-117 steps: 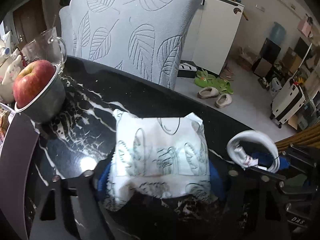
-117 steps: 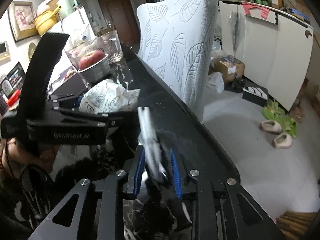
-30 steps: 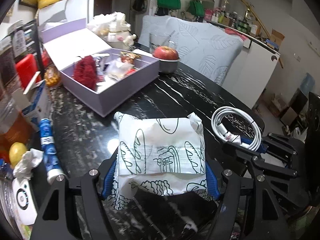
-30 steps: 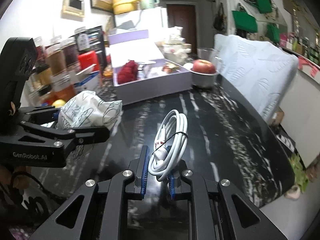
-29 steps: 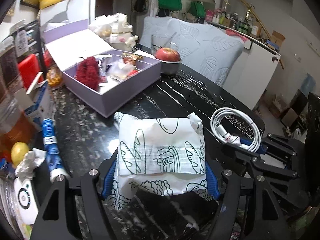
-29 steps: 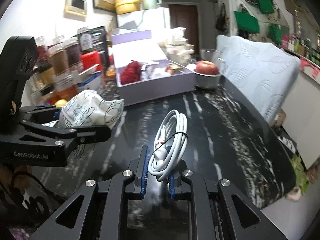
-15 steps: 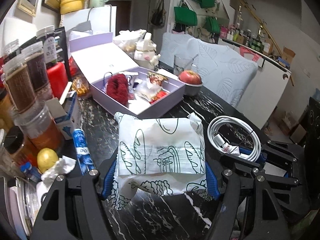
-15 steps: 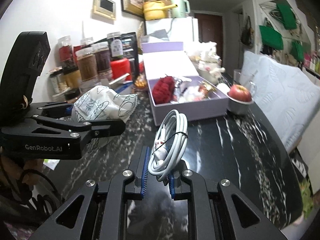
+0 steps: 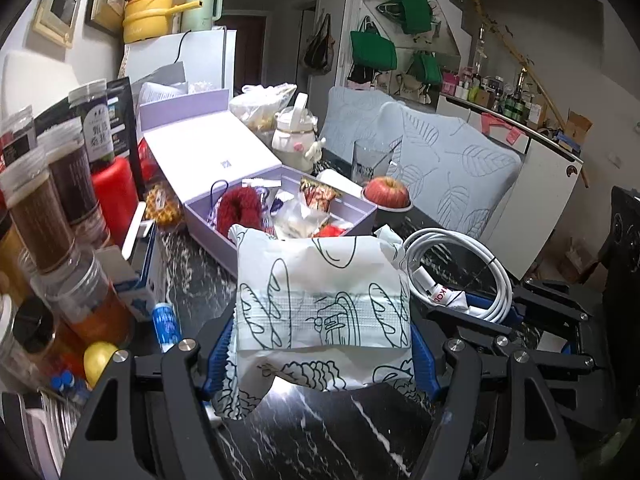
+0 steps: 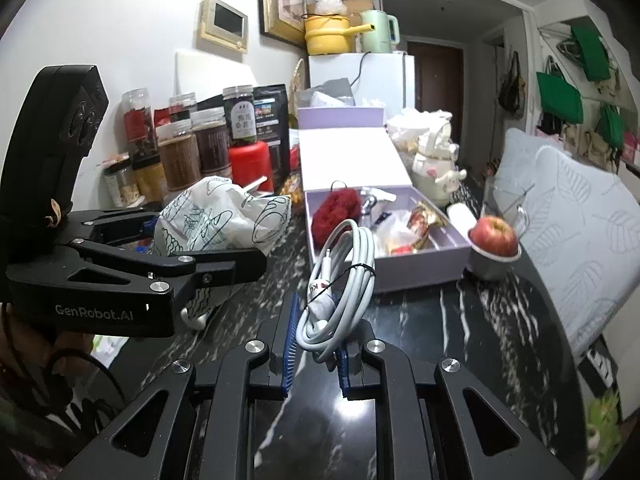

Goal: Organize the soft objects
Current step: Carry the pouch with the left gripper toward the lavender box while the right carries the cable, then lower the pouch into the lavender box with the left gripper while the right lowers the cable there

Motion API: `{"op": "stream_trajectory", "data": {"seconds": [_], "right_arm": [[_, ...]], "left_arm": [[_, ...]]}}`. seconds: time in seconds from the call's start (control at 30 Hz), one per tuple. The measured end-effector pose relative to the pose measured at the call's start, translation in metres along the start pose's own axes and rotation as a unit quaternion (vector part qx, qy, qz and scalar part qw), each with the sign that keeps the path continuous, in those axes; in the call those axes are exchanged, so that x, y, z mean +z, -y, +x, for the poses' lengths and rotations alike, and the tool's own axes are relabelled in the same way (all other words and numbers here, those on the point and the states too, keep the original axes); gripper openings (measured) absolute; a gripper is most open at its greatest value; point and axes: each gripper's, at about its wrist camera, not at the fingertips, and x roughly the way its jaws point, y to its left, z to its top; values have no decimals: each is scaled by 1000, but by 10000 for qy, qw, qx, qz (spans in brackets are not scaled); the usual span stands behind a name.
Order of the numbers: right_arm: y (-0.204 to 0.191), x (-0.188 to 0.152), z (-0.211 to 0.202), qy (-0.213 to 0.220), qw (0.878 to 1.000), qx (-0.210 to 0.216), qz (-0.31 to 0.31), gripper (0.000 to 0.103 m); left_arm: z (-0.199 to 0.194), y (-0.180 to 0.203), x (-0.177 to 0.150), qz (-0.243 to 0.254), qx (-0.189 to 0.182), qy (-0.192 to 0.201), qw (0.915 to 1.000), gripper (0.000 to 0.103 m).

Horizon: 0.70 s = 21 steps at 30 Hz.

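My left gripper (image 9: 320,344) is shut on a white printed plastic bag (image 9: 322,300) and holds it above the black marble table (image 9: 340,432). My right gripper (image 10: 314,356) is shut on a coiled white cable (image 10: 340,284), held upright. The cable also shows at the right of the left wrist view (image 9: 460,272), and the bag (image 10: 224,216) in the left gripper shows at the left of the right wrist view. An open lilac box (image 10: 424,264) lies ahead, holding a red fuzzy item (image 10: 334,212) and several small packets.
A red apple in a metal bowl (image 10: 494,240) stands right of the box. Several jars (image 10: 188,156) and a red canister (image 10: 250,164) line the wall at left. A leaf-patterned chair back (image 10: 580,232) borders the table's right edge. A white teapot (image 10: 434,172) stands behind the box.
Both grippers have turned left from the chair toward the lilac box and come closer to it, still holding the bag and the cable.
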Motion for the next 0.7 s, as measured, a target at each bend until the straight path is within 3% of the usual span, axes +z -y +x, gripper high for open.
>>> {"op": "stream_trajectory", "data": {"seconds": [0.7], "right_arm": [[26,100,26,530,9965,42,-647,17]], "left_arm": [[20,-22,97,209,175,642,9976,71]]}}
